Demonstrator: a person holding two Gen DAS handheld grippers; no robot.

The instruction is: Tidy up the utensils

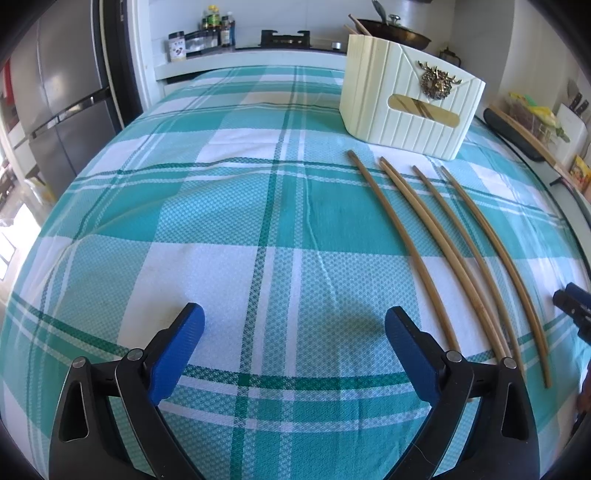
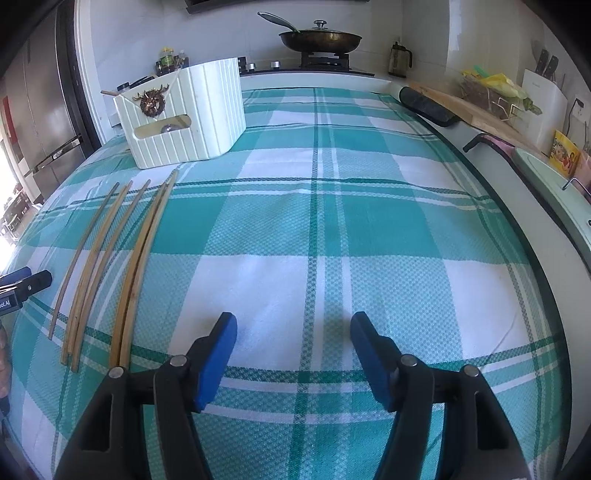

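Several long wooden chopsticks (image 1: 439,243) lie side by side on the teal checked tablecloth, right of my left gripper (image 1: 295,343), which is open and empty above the cloth. In the right wrist view the chopsticks (image 2: 110,258) lie left of my right gripper (image 2: 293,347), also open and empty. A cream ribbed holder box (image 1: 406,103) with a brass deer ornament stands beyond the chopsticks' far ends; it also shows in the right wrist view (image 2: 184,114). The right gripper's tip (image 1: 572,306) shows at the right edge of the left view, the left gripper's tip (image 2: 26,284) at the left edge of the right view.
A stove with a lidded pan (image 2: 319,37) stands behind the table. A fridge (image 1: 62,99) is at the far left. A cutting board (image 2: 476,103), knife block (image 2: 543,92) and counter clutter run along the right. Spice bottles (image 1: 214,29) sit at the back.
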